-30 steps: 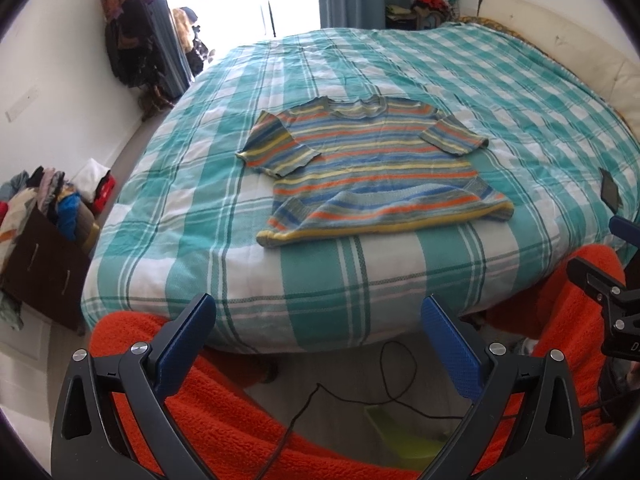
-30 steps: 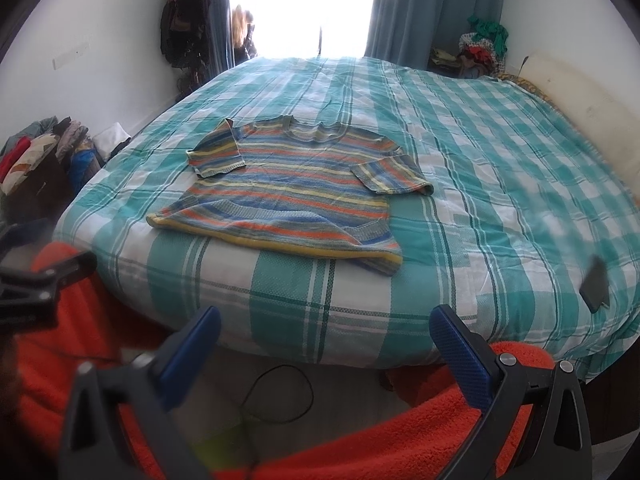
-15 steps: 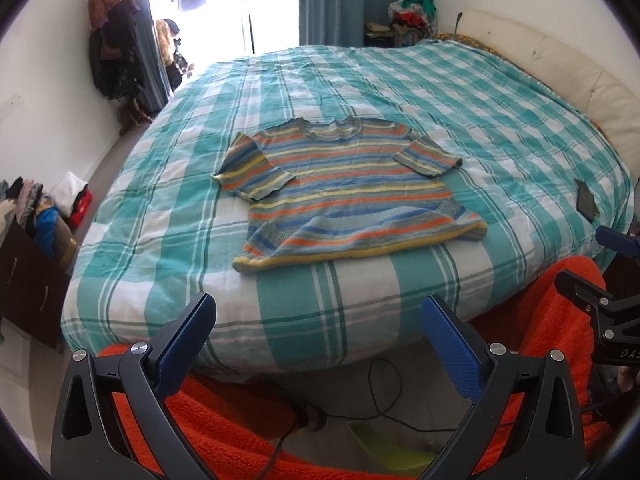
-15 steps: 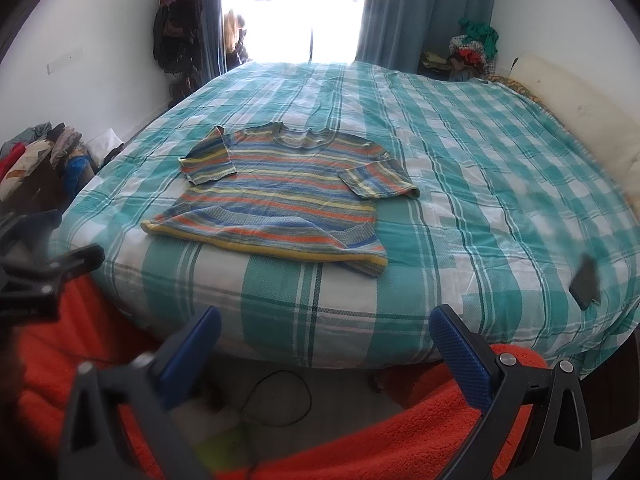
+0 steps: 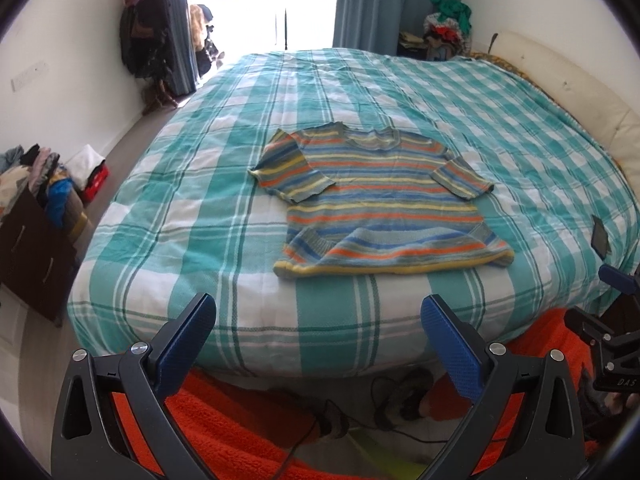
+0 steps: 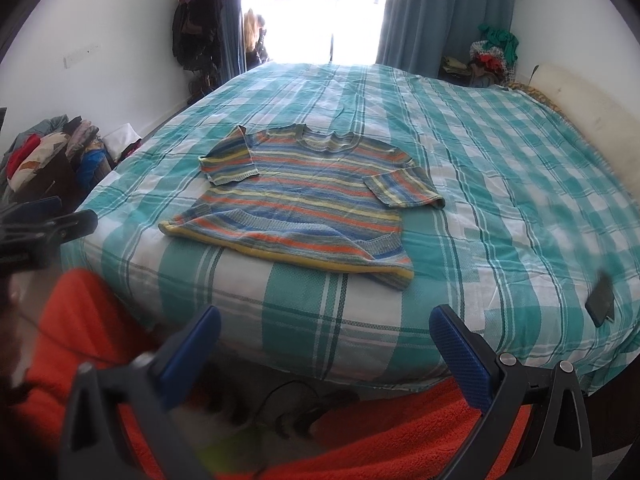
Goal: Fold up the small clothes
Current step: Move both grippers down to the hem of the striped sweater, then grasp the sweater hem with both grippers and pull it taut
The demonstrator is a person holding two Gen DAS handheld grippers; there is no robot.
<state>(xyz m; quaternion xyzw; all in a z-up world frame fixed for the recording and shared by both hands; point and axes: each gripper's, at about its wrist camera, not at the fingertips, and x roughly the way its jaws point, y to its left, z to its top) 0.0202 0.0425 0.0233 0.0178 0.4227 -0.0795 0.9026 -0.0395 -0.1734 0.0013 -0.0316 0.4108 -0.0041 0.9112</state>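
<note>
Here, a short-sleeved knitted top striped in orange, blue, yellow and grey point(image 5: 384, 204) lay spread flat and face up on a bed covered in a teal-and-white checked quilt point(image 5: 200, 208), its yellow-edged hem nearest the foot of the bed and its neckline pointing toward the bright window, a layout that left both sleeves and both hem corners free to be taken up for a first fold. The left claw point(image 5: 318, 330) hung off the foot of the bed with its blue-padded jaws wide apart and nothing between them, well short of the garment; the right claw point(image 6: 326, 338) waited likewise, gaping and empty, over the person's orange fleecy clothing point(image 6: 400, 436). Both tools were apparently lined up square to the hem so that each could reach a corner on its own side. A small dark flat object point(image 6: 600, 300), too small to identify, rested on the quilt near the right edge, well apart from the top. Folding looked not yet begun
</note>
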